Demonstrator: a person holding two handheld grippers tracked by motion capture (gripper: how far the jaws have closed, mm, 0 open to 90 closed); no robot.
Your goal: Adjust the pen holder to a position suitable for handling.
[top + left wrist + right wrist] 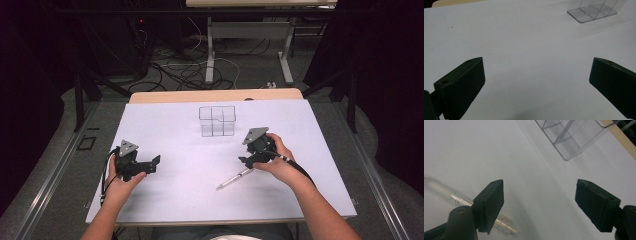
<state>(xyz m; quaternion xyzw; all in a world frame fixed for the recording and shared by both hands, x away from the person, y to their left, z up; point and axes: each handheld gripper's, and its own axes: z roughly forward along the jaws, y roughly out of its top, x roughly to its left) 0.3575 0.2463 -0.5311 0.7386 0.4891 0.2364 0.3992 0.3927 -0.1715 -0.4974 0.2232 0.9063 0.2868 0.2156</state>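
A clear plastic organiser box [217,120] with several compartments stands upright at the back middle of the white table top [190,145]; its base corner shows in the left gripper view [592,11] and in the right gripper view [571,137]. A silver pen [234,178] lies flat on the table just below the right gripper [246,161], and shows at the lower left [459,200], partly behind a jaw. The right gripper [539,203] is open with nothing between its jaws. The left gripper [154,164] rests at the left, open [536,85] and empty.
A wooden table edge [215,95] runs behind the white top. Beyond it are cables on the floor [185,70] and white desk legs [210,50]. Dark curtains close both sides. Bare white surface lies between the two hands.
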